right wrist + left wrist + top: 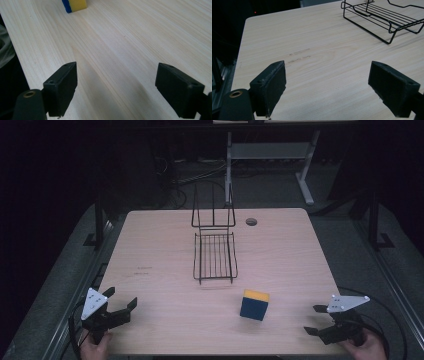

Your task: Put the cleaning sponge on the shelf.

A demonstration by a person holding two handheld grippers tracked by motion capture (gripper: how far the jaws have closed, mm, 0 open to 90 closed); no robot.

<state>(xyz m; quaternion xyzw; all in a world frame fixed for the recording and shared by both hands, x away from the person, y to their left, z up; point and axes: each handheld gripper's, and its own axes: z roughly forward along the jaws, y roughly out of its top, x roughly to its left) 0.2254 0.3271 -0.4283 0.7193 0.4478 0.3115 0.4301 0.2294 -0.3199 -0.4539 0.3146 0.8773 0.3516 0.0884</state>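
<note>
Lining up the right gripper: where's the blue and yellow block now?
In the high view the block stands right of centre near the table's front edge, just front-right of the wire rack, left of the right gripper.

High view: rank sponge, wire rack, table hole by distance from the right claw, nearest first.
From the right claw, open at the table's near right corner:
1. Sponge, blue and yellow, just left of the claw on the near part of the table.
2. Wire rack, mid-table, farther left and back.
3. Table hole, near the far edge, just right of the rack's upright back.
</note>
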